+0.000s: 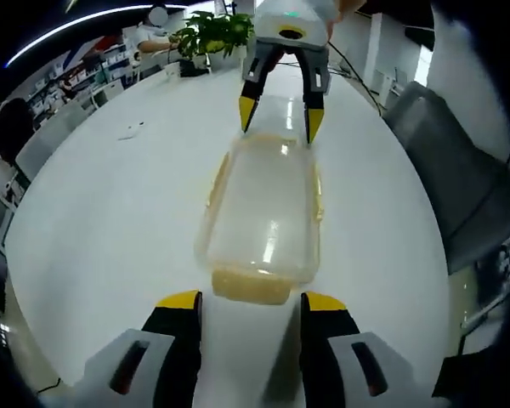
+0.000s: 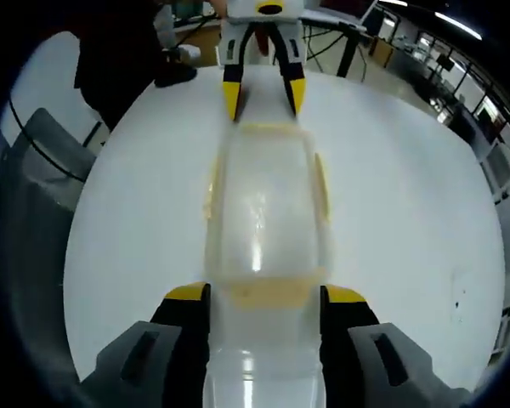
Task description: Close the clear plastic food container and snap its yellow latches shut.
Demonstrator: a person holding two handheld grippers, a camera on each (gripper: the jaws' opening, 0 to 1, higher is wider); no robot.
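Left gripper view looked along my jaws toward 12 o'clock, low and close over the white table [image 1: 93, 221] | right gripper view faced back from the opposite end, equally near | both shared the clear container [image 1: 263, 217] lying lengthwise between them, each seeing the other gripper at 12.

Clear plastic food container [image 2: 263, 221]: near end runs off bottom edge of right gripper view, blurred there. Yellow side latches [image 1: 214, 187] too blurred to tell if snapped. Green potted plant [image 1: 211, 34], top centre, tiny.
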